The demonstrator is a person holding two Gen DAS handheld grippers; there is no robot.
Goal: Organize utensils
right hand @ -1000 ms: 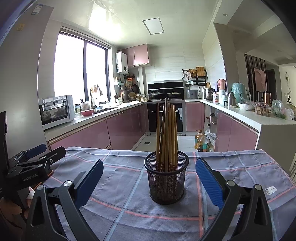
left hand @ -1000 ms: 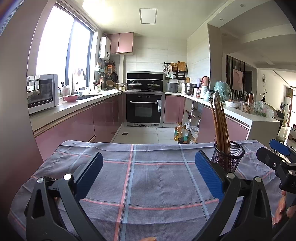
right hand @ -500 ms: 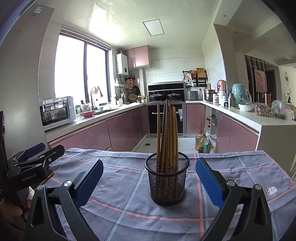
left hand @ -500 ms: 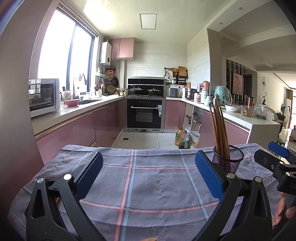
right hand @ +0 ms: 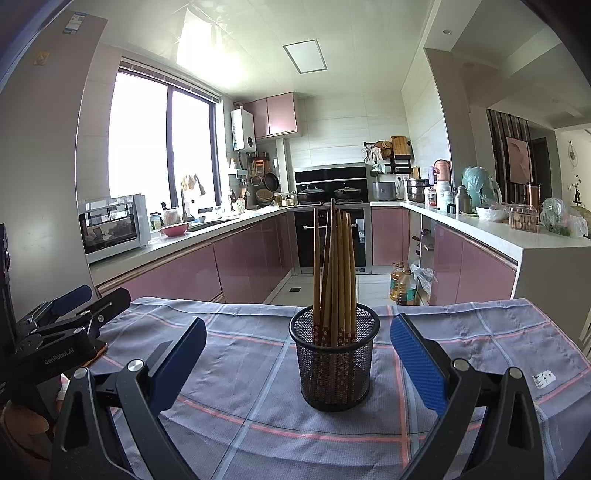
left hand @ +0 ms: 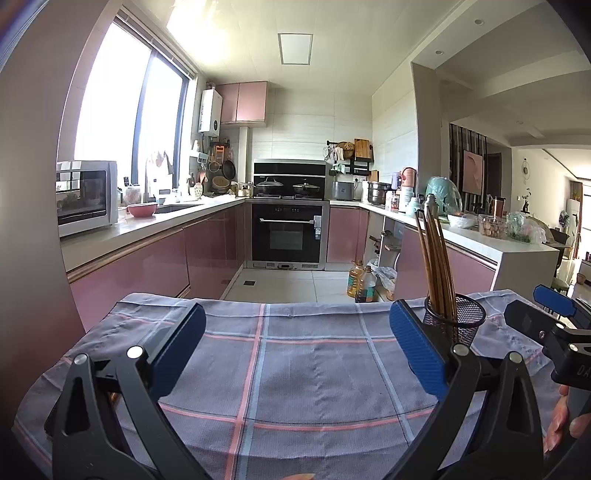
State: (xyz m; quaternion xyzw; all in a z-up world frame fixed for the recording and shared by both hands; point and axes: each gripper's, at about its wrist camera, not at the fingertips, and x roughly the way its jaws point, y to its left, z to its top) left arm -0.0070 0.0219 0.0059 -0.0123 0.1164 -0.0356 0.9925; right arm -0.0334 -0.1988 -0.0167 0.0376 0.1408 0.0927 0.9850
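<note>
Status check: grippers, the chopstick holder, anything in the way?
Left gripper open, empty. Right gripper open, lined up on mesh holder. Chopsticks upright inside. Checked cloth bare between.

Black gripper [right hand: 295, 363] frames, blue pads [right hand: 417, 360], silver screws.

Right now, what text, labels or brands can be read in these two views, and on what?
"GenRobot.AI": on the left tool's black body, right wrist view.
"DA", cut off by the frame edge: on the right tool's body, left wrist view.
Cloth tag, oven sticker, refrigerator stickers: too small to read.
</note>
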